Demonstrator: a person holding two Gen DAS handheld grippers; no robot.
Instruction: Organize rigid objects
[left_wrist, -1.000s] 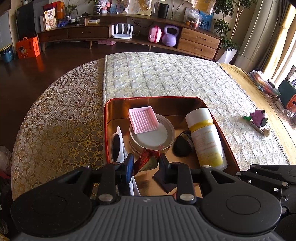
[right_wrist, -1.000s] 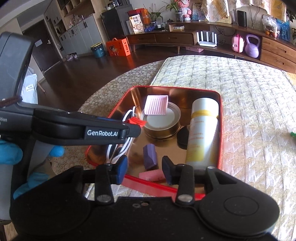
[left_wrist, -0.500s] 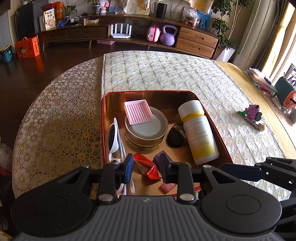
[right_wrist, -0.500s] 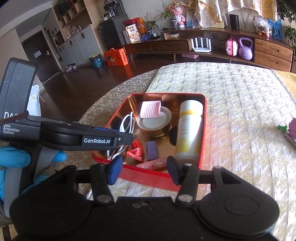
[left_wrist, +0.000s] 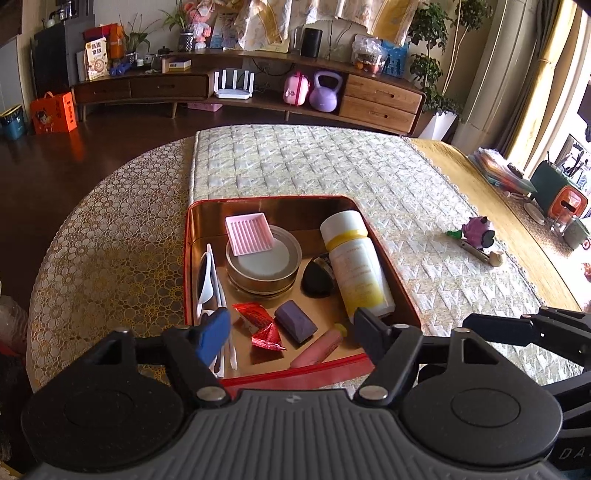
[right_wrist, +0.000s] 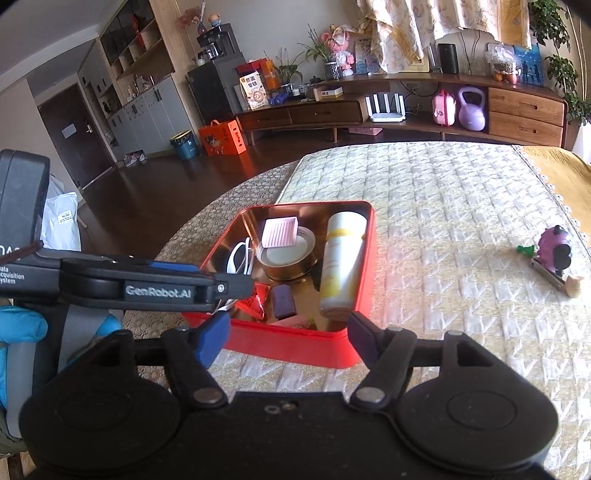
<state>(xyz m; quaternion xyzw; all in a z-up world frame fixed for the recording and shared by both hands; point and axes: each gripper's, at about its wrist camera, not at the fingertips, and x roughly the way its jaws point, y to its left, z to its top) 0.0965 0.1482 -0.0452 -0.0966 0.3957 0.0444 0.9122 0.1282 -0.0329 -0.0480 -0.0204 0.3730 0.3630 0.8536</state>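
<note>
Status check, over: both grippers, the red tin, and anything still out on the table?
Left gripper open, empty, above the tin's near edge. Right gripper open, empty, short of the tin. Red tin holds bottle, red packet, purple block. Purple toy loose on the table.

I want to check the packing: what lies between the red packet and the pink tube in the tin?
The purple block lies between the red packet and pink tube, seen in the left wrist view.

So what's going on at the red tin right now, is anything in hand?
Nothing is in hand. The left gripper and the right gripper both hang open at the near end of the red tin. Inside it lie a white-and-yellow bottle, a round tin with a pink ridged dish on top, a red packet and a purple block. A purple toy sits out on the quilt, off to the right.
</note>
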